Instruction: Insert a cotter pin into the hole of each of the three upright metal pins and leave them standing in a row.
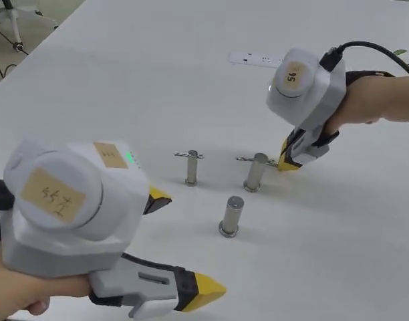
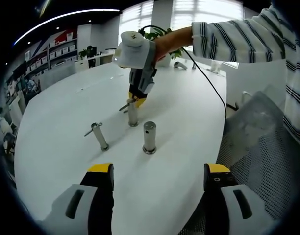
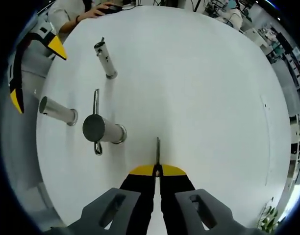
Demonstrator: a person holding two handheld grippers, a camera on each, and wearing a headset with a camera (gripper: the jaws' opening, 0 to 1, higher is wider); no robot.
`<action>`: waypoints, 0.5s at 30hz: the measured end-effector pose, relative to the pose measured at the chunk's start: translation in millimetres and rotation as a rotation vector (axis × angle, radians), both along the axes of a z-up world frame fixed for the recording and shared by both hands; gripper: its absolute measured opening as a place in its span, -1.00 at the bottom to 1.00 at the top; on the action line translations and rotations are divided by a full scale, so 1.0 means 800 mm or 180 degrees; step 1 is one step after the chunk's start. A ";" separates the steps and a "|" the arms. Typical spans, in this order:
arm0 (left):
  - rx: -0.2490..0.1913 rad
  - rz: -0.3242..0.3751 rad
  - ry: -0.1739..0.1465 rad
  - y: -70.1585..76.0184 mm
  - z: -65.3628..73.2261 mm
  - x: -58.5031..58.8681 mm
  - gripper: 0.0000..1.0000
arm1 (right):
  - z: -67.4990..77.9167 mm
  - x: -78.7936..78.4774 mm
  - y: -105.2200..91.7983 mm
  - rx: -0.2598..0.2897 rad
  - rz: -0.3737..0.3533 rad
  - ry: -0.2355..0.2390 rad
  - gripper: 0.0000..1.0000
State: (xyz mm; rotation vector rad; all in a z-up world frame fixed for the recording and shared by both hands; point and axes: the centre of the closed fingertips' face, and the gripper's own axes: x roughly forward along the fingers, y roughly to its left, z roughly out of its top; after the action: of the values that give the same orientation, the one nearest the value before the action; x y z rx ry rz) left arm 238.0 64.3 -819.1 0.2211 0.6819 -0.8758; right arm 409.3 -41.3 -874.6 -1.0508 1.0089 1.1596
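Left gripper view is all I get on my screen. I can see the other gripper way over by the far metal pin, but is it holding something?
Observer: Yes. In the right gripper view, the right gripper is shut on a thin cotter pin that sticks out ahead of its tips.
Operator: Ooh! Is it poked into that pin's hole yet?
Observer: No. The cotter pin is apart from the nearest metal pin and points at bare table beside it.
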 end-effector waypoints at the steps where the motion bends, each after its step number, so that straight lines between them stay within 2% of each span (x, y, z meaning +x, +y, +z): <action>1: -0.0009 0.0004 -0.0003 0.000 0.002 0.000 0.49 | 0.000 -0.003 -0.001 0.0003 -0.0048 0.0008 -0.94; 6: -0.0002 0.0042 -0.0032 0.003 0.007 0.003 0.49 | 0.002 -0.003 -0.003 -0.0030 -0.0046 -0.0070 -0.95; 15: -0.0003 0.0077 -0.0019 0.007 0.014 0.006 0.45 | 0.025 -0.020 -0.003 0.0192 -0.0021 -0.0198 -0.96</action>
State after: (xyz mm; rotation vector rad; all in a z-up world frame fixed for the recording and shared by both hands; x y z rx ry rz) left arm 243.0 69.9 -807.9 0.2142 0.6774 -0.8520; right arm 392.9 -44.0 -855.0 -1.0288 0.9226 1.1385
